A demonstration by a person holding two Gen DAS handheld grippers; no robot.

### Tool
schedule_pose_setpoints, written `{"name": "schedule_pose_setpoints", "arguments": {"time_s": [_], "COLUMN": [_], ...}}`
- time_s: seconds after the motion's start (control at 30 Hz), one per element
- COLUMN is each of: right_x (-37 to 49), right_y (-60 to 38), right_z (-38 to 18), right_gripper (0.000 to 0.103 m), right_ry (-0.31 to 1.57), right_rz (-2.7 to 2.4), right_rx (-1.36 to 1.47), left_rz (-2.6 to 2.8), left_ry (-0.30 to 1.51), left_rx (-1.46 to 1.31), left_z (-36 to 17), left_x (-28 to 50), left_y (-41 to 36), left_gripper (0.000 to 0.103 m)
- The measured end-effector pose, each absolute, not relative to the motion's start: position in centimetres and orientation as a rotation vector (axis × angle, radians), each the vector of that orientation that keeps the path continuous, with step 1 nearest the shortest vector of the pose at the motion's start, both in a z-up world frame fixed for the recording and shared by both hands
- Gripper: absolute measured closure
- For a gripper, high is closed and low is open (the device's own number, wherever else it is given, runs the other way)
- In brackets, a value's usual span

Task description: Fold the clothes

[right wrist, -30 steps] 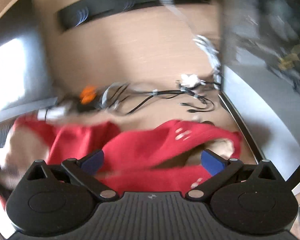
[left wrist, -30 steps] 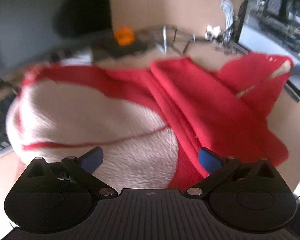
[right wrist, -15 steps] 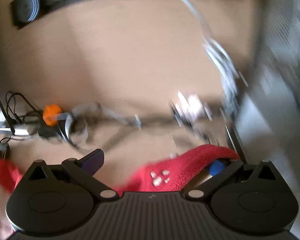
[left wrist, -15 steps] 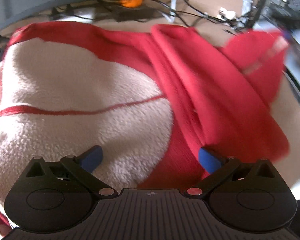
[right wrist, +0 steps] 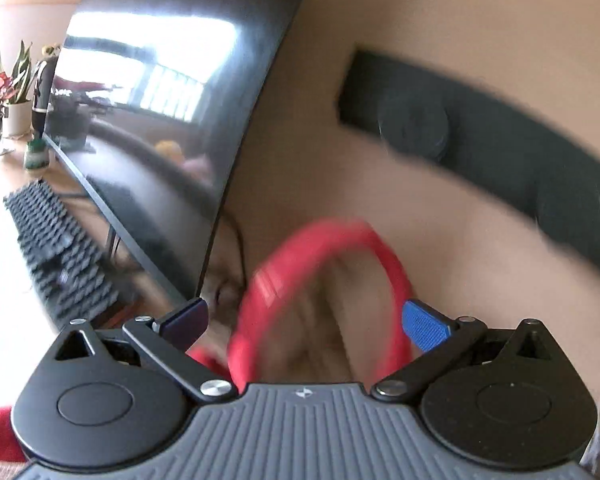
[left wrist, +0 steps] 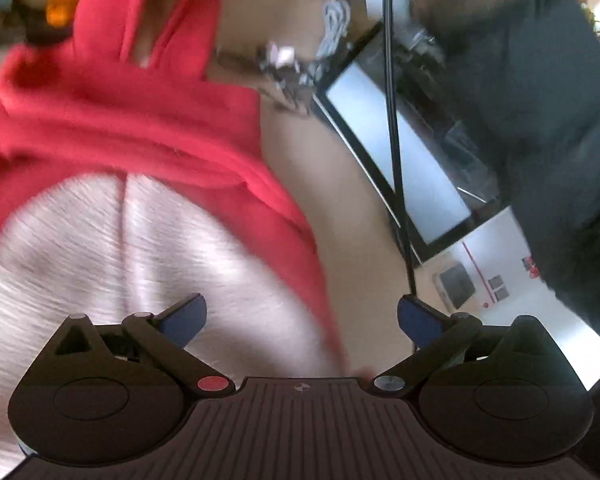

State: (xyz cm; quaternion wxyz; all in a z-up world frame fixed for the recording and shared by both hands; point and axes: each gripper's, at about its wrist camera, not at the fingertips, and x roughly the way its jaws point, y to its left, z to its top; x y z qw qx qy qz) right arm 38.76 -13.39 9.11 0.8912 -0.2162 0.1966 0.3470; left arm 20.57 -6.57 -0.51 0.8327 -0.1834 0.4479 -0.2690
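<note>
A red fleece garment [left wrist: 132,128] lies cream lining up on the surface [left wrist: 356,208], its cuff [right wrist: 320,280] newly lifted between the wide-spread right tool [right wrist: 304,316]; the left tool [left wrist: 302,316], also wide, has swung right.

Left gripper [left wrist: 302,314], right gripper [right wrist: 305,316] agape.

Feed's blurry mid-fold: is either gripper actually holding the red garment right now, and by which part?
Neither is clamped. Left gripper is open over the garment's pale lining. Right gripper is open, a red cuff-like loop between its jaws, ungripped.
</note>
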Motion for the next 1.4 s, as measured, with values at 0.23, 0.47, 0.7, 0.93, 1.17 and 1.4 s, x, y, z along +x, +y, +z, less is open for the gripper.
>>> {"name": "schedule_pose_setpoints", "arguments": {"time_s": [0.23, 0.47, 0.7, 0.93, 1.17, 1.4], "right_x": [33.5, 24.3, 14.9, 8.5, 11.0, 13.5], "right_y": [-20.3, -23.4, -25.3, -25.7, -24.4, -24.2], "right_z": [3.2, -2.6, -0.2, -1.7, 0.2, 5.2], "right_gripper": [0.0, 0.0, 0.0, 0.0, 0.0, 0.0], "right_ry": [0.605, 0.736, 0.651, 0.669, 0.497, 0.557], "right_rz": [0.566, 0.464, 0.378, 0.359, 0.063, 0.071], "right_rx": [-0.453, -0.432, -0.34, -0.385, -0.445, -0.437], "left_rz": [-0.305, -0.311, -0.318, -0.322, -0.427, -0.406], "left_ry": [0.997, 1.035, 1.063, 1.062, 0.99, 0.94], "left_rx": [-0.277, -0.335, -0.27, -0.336, -0.27, -0.266], "left_z": [-1.5, -4.8, -4.4, -3.7, -2.5, -1.4], "left_x": [20.8, 19.5, 17.2, 16.4, 12.6, 12.3], "left_y": [2.1, 4.2, 4.8, 5.9, 6.5, 7.0], "left_gripper": [0.0, 0.0, 0.0, 0.0, 0.0, 0.0]}}
